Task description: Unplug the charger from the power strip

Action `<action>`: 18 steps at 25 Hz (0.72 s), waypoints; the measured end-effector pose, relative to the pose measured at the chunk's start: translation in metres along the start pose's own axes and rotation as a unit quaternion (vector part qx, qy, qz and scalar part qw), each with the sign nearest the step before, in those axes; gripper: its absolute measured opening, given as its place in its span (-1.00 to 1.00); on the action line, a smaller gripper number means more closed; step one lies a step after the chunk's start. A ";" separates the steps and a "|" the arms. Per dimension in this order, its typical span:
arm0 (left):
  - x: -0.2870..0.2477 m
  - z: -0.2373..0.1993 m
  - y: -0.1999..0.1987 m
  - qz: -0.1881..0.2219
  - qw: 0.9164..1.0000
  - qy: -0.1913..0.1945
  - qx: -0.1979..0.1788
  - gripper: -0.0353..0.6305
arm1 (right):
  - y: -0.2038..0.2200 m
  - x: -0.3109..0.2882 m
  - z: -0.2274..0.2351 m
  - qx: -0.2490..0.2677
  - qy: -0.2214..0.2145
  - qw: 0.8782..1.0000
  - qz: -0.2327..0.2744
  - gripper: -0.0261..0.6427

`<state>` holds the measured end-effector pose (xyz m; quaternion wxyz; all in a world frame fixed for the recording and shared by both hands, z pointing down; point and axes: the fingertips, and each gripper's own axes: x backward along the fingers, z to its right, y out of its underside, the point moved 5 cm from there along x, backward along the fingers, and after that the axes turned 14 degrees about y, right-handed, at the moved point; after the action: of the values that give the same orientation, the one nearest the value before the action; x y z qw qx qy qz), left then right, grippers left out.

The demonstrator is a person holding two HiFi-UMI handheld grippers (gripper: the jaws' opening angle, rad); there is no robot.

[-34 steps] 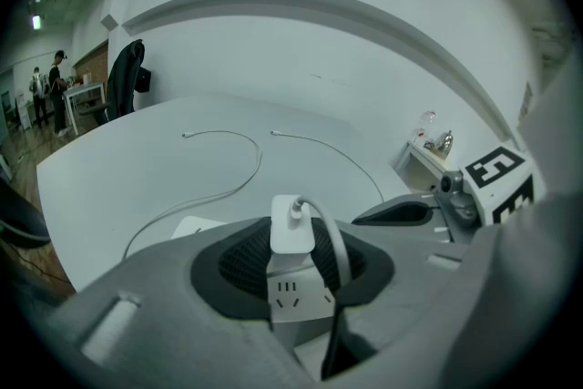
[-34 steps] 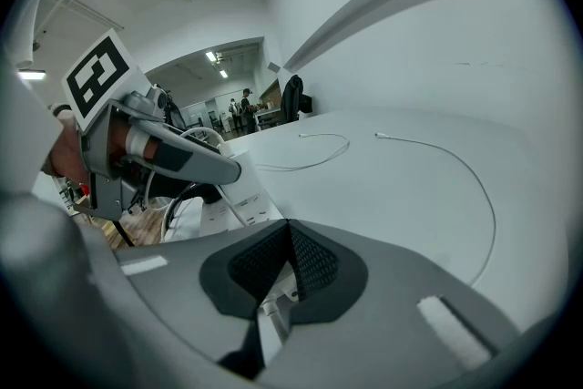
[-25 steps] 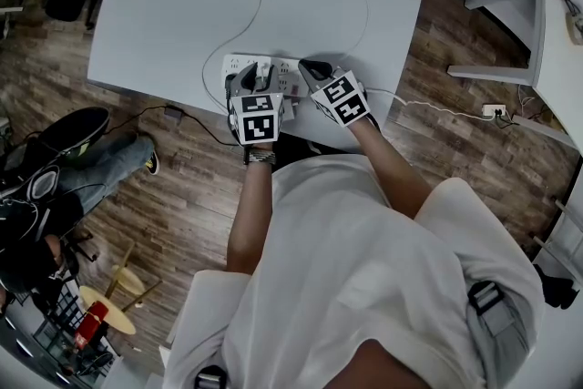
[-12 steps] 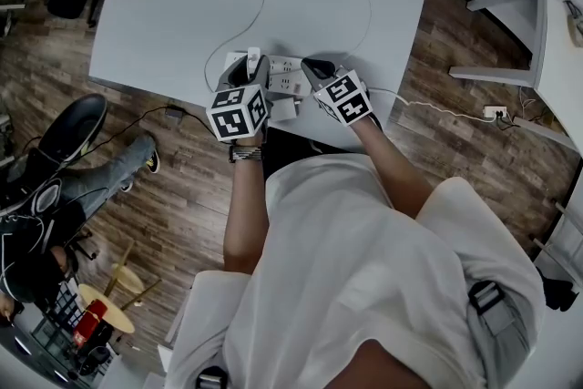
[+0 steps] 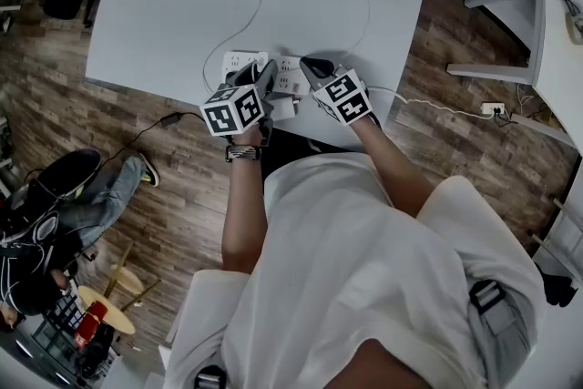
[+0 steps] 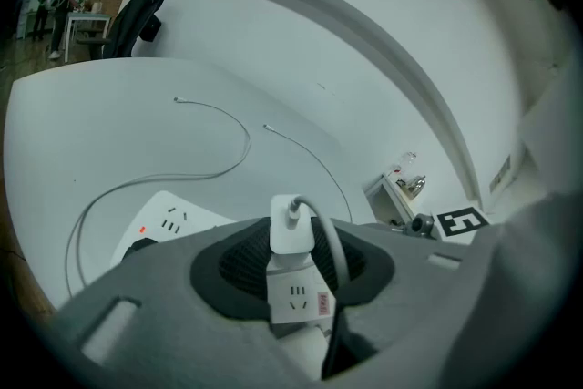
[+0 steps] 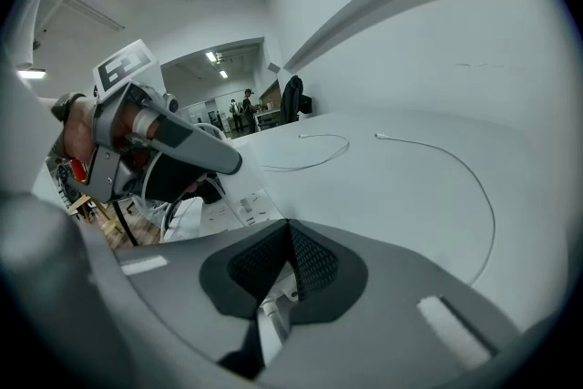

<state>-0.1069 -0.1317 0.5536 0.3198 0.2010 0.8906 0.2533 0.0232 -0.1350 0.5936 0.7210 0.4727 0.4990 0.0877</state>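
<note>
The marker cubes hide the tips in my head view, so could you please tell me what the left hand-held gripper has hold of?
Observer: The left hand-held gripper is closed on the white charger, whose cable leaves its top.
Operator: Thank you. Is the power strip switched on?
Observer: A small red light glows on the power strip.
Operator: And the right hand-held gripper, please?
Observer: On the right hand-held gripper the jaws meet at the tips, with a thin white piece pinched lower down; I cannot tell what it is.
</note>
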 end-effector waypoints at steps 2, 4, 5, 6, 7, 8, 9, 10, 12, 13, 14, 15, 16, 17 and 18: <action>-0.001 -0.001 -0.001 -0.001 1.000 0.001 0.004 -0.47 | -0.001 0.000 0.000 0.000 0.000 1.000 0.000 -0.91; -0.003 0.000 -0.002 -0.002 1.000 -0.003 0.003 -0.47 | -0.001 0.000 0.001 0.000 0.000 1.000 -0.001 -0.91; -0.004 0.000 -0.003 -0.005 1.000 -0.008 0.000 -0.46 | -0.001 0.000 0.002 0.000 0.000 1.000 -0.001 -0.91; -0.004 0.000 -0.003 -0.008 1.000 -0.015 -0.005 -0.46 | -0.001 0.000 0.002 -0.001 0.000 1.000 -0.001 -0.91; -0.004 0.000 -0.004 -0.012 1.000 -0.025 -0.012 -0.45 | -0.001 0.000 0.002 -0.001 0.000 1.000 0.000 -0.91; -0.002 -0.001 -0.004 -0.015 0.999 -0.034 -0.018 -0.44 | 0.000 0.001 0.001 -0.001 0.000 1.000 0.000 -0.91; 0.001 0.000 -0.003 -0.017 0.999 -0.043 -0.021 -0.43 | 0.001 0.004 -0.001 0.000 0.000 1.000 0.001 -0.91; 0.006 0.002 0.000 -0.017 0.998 -0.051 -0.023 -0.43 | 0.003 0.008 -0.004 0.001 -0.001 1.000 0.002 -0.91; 0.014 0.005 0.007 -0.015 0.997 -0.067 -0.025 -0.41 | 0.006 0.017 -0.009 0.003 -0.001 1.000 0.004 -0.91; 0.014 0.004 0.007 -0.015 0.997 -0.076 -0.027 -0.39 | 0.006 0.017 -0.008 0.003 -0.001 1.000 0.004 -0.91; 0.012 0.000 0.005 -0.016 0.996 -0.082 -0.030 -0.38 | 0.005 0.013 -0.005 0.002 0.000 1.000 0.003 -0.91; 0.009 -0.005 0.001 -0.019 0.996 -0.086 -0.033 -0.37 | 0.003 0.007 -0.001 0.001 0.001 1.000 0.002 -0.91; 0.006 -0.010 -0.003 -0.022 0.995 -0.089 -0.035 -0.36 | 0.001 0.001 0.001 -0.001 0.002 1.000 0.000 -0.91; 0.004 -0.014 -0.007 -0.026 0.995 -0.090 -0.038 -0.36 | -0.002 -0.004 0.002 -0.001 0.003 1.000 -0.002 -0.91; 0.004 -0.019 -0.011 -0.030 0.994 -0.092 -0.041 -0.33 | -0.006 -0.009 0.002 -0.002 0.003 1.000 -0.003 -0.91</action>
<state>-0.1248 -0.1439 0.5581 0.4160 0.1840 0.8517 0.2601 0.0183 -0.1443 0.5949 0.7207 0.4691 0.5028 0.0878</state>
